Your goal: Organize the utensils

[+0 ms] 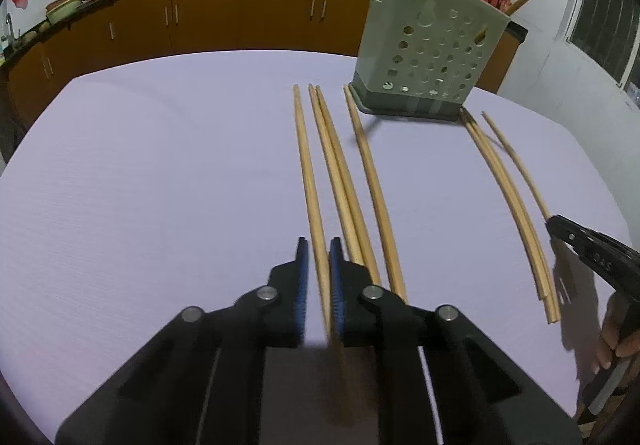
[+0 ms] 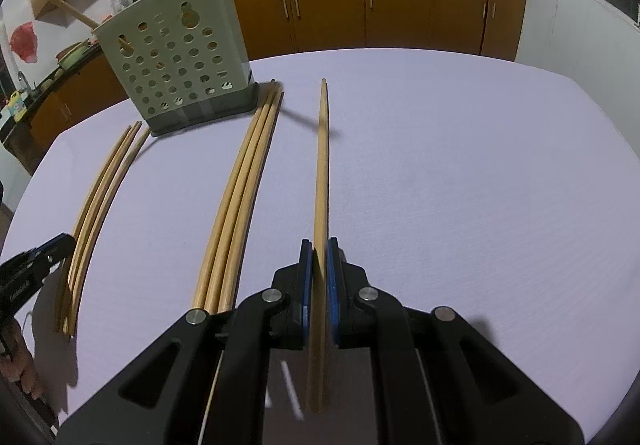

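Blue pads line both tools. In the left wrist view the left tool (image 1: 318, 285), at lower centre, has its jaws drawn in around one chopstick (image 1: 308, 173), the leftmost of the row; the pads look pressed on it, though blur there makes the contact hard to judge. That stick runs up the frame toward the holder (image 1: 432, 49) at upper right.

Just right of it lie two sticks (image 1: 336, 165) side by side and touching, then a single stick (image 1: 370, 173) whose far tip ends beside the holder's dark base. Further right a bundle (image 1: 508, 205) curves down the frame, with a thinner stick beside it reaching the right tool (image 1: 560, 229) at the right edge, where a hand (image 1: 616, 341) holds its grip.

In the right wrist view the right tool (image 2: 319, 285), at lower centre, is clamped on a chopstick (image 2: 322, 165) that stands edge-on between the pads and points up the frame, its tip lifted off the counter (image 2: 460, 185). Left of it three sticks (image 2: 240, 197) lie together, their far ends by the holder's base at upper left. Beyond them, at the left edge, another bundle (image 2: 96, 197) lies beside the left tool.

The holder is pale green, perforated, upright, with a stick poking out of its top.
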Available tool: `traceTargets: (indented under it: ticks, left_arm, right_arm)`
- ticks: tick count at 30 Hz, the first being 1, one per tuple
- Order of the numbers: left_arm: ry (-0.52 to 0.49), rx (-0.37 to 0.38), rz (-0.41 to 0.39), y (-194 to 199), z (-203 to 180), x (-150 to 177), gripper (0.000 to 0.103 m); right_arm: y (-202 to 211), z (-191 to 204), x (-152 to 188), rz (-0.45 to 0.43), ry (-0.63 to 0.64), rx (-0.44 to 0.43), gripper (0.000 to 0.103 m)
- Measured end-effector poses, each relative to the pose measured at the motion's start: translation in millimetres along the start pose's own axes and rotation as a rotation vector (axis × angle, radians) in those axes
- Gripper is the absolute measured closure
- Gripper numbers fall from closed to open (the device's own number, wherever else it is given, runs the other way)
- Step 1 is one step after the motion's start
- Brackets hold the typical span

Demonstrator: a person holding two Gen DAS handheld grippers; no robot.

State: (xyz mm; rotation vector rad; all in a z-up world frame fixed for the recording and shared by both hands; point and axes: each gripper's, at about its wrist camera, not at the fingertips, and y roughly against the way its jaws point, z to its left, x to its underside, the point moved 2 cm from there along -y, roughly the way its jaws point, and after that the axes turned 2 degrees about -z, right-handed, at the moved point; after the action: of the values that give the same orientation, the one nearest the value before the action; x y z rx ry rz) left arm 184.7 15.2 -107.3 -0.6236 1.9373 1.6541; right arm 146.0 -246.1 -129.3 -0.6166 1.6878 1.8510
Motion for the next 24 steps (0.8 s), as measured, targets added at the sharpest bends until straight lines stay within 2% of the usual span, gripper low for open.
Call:
traceTargets:
  ticks: [4,8,11,24]
  left_arm:
    - [0.01,-0.028,-0.002,-2.2,8.1,-3.7,0.095]
    - [0.055,-0.067,-0.011,-2.1,32.5,-8.4,0.095]
    - [0.077,-0.068,-0.012,-2.3,45.6,-10.3,0.094]
    - [0.091,-0.06,-0.013,-4.0,45.2,-11.1,0.094]
  right_arm:
    - [-0.4,1.8,-0.2,-0.008,0.025,0.009,0.095]
    - [-2.3,-5.6,-4.0,-0.021,0.017,0.032,0.095]
    - [-3.2,-12.5,-5.9,-0.024,-0.005,0.031,0.095]
    - [-3.3,-14.2,-6.5,-0.02,-0.003,0.024,0.094]
